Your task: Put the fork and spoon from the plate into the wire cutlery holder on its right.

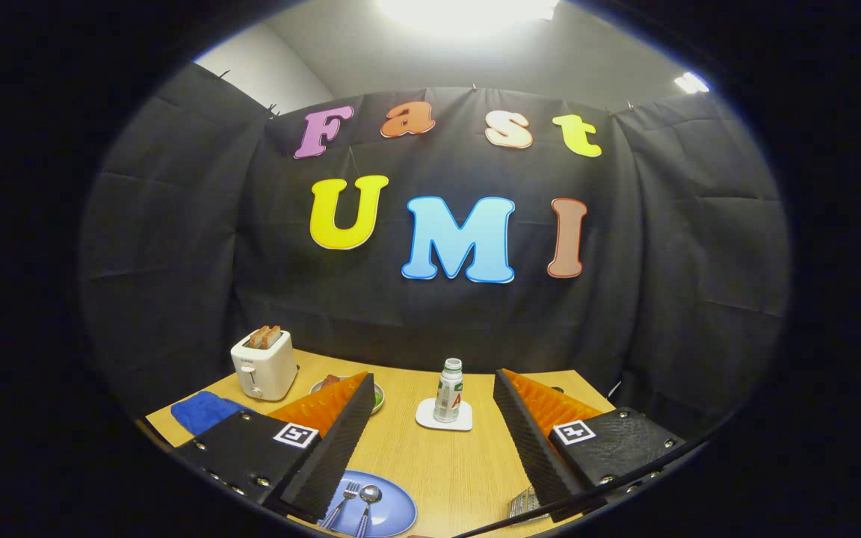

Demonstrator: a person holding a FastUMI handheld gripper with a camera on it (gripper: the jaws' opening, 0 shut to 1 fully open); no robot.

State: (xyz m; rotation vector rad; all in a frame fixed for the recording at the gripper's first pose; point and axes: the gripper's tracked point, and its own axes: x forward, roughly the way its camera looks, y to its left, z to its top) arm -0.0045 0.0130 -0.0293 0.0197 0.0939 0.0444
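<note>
Table (430,456): one, wooden
Toaster (264,365): one, at the table's back left
Toast slices (265,336): two, standing in the toaster
Cloth (202,412): one, blue, in front of the toaster
Small dish (378,396): one, behind the left finger, mostly hidden
Bottle (448,390): one, upright between the fingers, beyond them
Coaster (430,418): one, white, under the bottle
Plate (393,508): one, blue, at the lower left of the frame
Fork (342,502): one, on the plate
Spoon (367,504): one, on the plate beside the fork
Holder (524,504): one, wire, at the lower right, partly hidden
Gripper (436,433): one
Fingers (337,441): two, spread wide apart, holding nothing
</note>
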